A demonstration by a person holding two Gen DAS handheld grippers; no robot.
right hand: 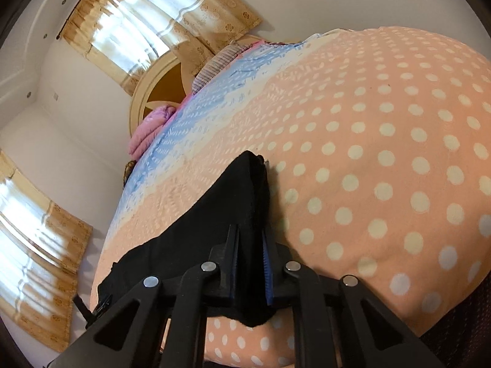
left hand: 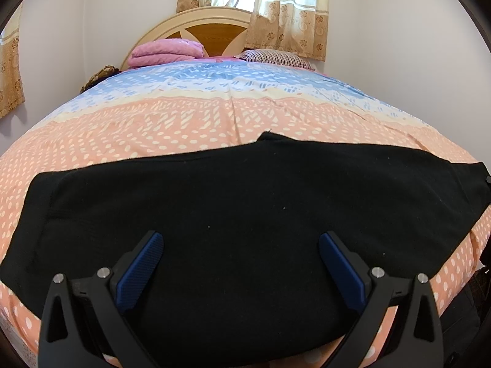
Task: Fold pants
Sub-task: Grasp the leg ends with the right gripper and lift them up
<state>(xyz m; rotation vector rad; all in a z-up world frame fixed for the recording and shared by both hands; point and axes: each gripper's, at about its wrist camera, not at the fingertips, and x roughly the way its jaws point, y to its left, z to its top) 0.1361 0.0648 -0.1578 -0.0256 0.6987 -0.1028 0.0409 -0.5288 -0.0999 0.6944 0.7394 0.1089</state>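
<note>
Right tongs [right hand: 250, 245]: blue-padded fingers drawn in on a bunched fold of the black knit pants [right hand: 196, 230], cloth filling the gap between the pads and a tuft hanging out below them. Camera rolled steeply, so the bed ran diagonally across the right wrist view. Judged that the grip sat at one end or corner of the garment so that end could be lifted and carried over; which end (waist or hem) could not be told.

Left tongs [left hand: 241, 247]: spread wide, nothing between the ribbed blue pads [left hand: 139, 271], held low over the near part of the black knit pants [left hand: 245, 208]. Whether the tips touched the cloth could not be told. Likely placed there either to pin the fabric as an anchor for the fold or to take a second hold.

Pants lay flat in a broad band across the near part of the bed, running left to right, far edge fairly straight with one raised corner near the middle. Near edge draped close to the mattress edge.

Beneath: peach polka-dot bedspread [left hand: 184, 122], shading to blue bands farther off. At the far end, a folded pink blanket [left hand: 167, 50] on the left, a striped pillow [left hand: 276, 56] on the right, against the rounded wooden headboard [left hand: 211, 27]. Beige patterned curtains [left hand: 288, 12] behind.

Fold judged at an early stage.
</note>
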